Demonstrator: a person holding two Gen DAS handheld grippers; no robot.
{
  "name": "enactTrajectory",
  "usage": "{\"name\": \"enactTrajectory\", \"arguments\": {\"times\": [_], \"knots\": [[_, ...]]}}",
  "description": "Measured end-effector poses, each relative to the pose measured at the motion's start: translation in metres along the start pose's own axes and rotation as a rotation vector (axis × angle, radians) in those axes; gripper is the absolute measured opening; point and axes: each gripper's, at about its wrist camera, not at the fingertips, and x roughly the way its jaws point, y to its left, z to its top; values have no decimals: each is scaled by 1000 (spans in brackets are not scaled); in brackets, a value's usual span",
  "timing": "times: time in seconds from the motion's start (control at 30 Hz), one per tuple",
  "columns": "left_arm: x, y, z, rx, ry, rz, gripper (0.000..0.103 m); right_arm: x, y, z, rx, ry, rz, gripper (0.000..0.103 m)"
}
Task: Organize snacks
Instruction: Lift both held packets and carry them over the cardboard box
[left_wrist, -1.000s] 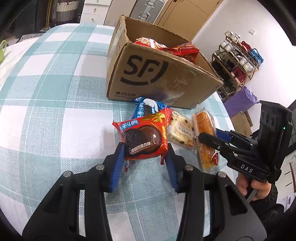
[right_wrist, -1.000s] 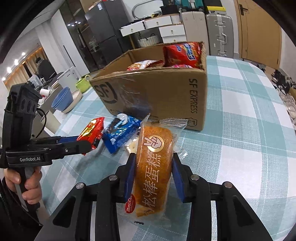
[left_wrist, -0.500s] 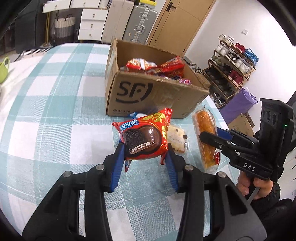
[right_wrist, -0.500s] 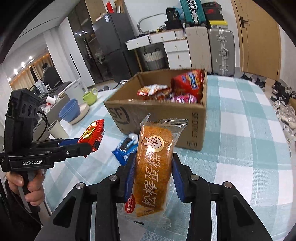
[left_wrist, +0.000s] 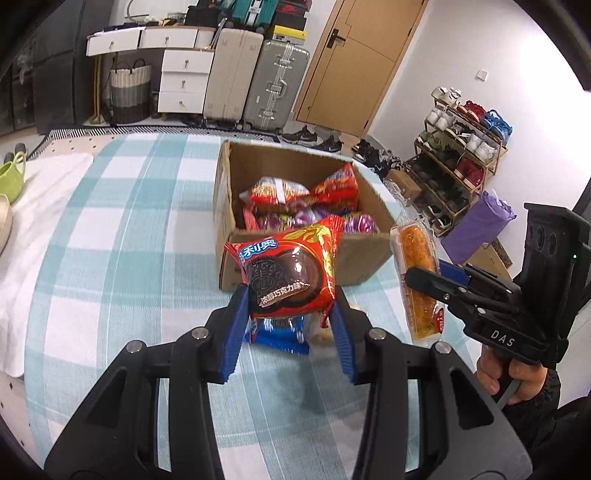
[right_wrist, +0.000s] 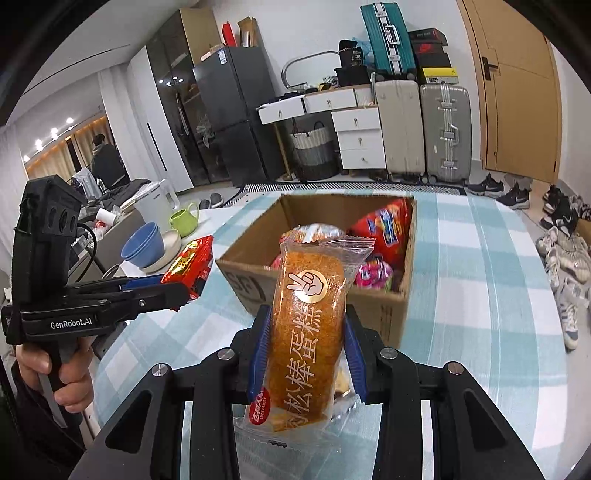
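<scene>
- Whereas a second ago both packets were low by the bench (left_wrist: 110, 258), both now sit higher, and the open cardboard box (left_wrist: 229, 206) shows its inside.
- Left claw (left_wrist: 290, 321): clenched on the red cookie packet (left_wrist: 291, 273), above the box's near wall.
- Right claw (right_wrist: 306, 354): clenched on the long cake packet (right_wrist: 308, 317), before the box.
- Box holds red and purple snack bags (left_wrist: 295, 192).
- Blue packet (left_wrist: 277, 334) on the bench, mostly hidden.
</scene>
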Motion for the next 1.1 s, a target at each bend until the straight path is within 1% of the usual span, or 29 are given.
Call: {"name": "enactTrajectory", "arguments": {"times": [0.33, 0.67, 0.87, 1.1], "knots": [[3, -4, 31, 18, -37, 17, 39, 9, 3, 27, -9, -40, 7, 37], [19, -6, 56, 22, -55, 44, 39, 24, 3, 52, -5, -65, 9, 37], [35, -8, 73, 35, -61, 77, 39, 36, -1, 66, -1, -70, 4, 37], [63, -9, 87, 45, -53, 113, 39, 53, -4, 78, 4, -74, 3, 37]]}}
